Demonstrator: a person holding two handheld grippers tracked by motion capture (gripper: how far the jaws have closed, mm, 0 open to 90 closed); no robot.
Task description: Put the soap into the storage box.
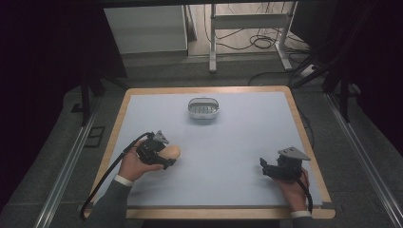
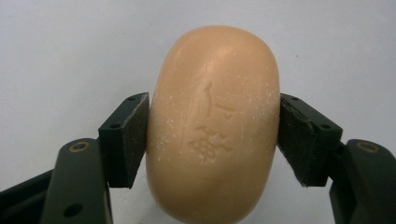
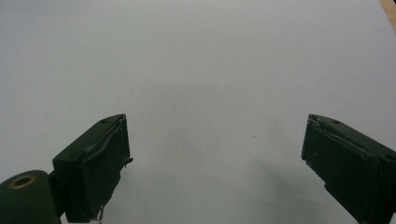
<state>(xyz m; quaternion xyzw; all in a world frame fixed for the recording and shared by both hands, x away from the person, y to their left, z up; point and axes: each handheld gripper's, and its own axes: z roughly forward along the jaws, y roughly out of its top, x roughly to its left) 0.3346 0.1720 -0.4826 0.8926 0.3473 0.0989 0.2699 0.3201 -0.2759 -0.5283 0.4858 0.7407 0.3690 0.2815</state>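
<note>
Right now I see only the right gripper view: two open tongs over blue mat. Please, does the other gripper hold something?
Observer: Yes, the left gripper is shut on a soap.
Operator: Is the soap lifted or on the mat?
Observer: I cannot tell; in the high view it is low over the mat.
Operator: Is there a place to put it?
Observer: A soap dish stands at the far side, apart from both grippers.

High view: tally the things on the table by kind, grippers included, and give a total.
Soap bar: 1
Soap dish: 1
Grippers: 2, left gripper and right gripper
Total: 4
</note>
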